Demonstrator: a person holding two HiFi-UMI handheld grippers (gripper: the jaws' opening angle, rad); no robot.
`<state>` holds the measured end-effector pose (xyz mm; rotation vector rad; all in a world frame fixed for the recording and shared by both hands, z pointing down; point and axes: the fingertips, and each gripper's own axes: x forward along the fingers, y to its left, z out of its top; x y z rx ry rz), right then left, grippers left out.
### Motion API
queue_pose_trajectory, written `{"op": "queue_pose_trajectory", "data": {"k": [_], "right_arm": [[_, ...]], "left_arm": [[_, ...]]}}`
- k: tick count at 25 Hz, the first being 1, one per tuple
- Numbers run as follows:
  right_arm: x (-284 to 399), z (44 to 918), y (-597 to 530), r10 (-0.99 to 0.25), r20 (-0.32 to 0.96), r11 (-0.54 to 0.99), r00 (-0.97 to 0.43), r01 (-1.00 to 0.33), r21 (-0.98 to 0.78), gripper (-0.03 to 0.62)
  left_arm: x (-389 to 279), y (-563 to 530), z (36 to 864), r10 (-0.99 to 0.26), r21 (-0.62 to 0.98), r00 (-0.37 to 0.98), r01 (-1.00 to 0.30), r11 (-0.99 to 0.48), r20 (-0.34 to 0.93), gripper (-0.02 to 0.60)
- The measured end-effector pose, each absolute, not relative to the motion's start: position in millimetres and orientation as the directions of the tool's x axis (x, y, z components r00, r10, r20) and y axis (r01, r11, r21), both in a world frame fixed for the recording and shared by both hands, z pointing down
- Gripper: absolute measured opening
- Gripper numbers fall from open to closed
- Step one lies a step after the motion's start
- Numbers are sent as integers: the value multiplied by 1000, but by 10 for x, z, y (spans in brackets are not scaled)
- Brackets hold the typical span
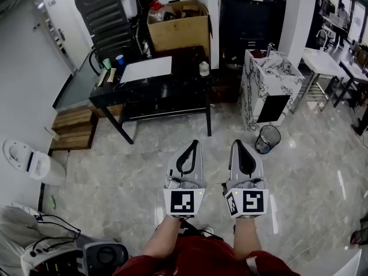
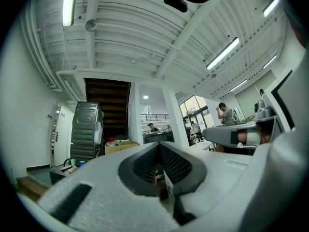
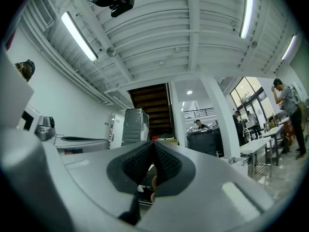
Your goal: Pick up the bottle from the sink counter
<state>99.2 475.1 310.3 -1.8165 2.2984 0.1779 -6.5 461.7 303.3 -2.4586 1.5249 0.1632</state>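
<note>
Left gripper (image 1: 194,144), right gripper (image 1: 237,144) side by side over floor (image 1: 144,154), both clenched tip to tip, empty. Marble sink counter (image 1: 282,73) well ahead, right; bottle there too small to pick out.

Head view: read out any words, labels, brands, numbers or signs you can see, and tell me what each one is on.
No readable text in this view.
Left tool and right tool: black-and-white square markers only, no letters or digits.
Cardboard box: any print is too small to read.
White sheet on the black table: looks blank.
</note>
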Motion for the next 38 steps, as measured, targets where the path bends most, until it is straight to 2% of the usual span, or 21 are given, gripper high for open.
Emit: {"op": "queue_pose_trajectory", "data": {"k": [5, 13, 38], "right_arm": [[1049, 3113, 4639, -949, -233, 227, -211, -973, -44, 0], [938, 3099, 4144, -953, -231, 201, -197, -979, 6, 0], [-87, 3047, 2108, -965, -184, 182, -189, -982, 53, 2]], "left_arm": [[-16, 4522, 3024, -858, -178, 461, -886, -429, -225, 3], [-126, 3966, 3088, -853, -139, 468, -883, -447, -229, 3], [-1098, 1902, 2966, -843, -134, 484, -875, -465, -236, 3]]}}
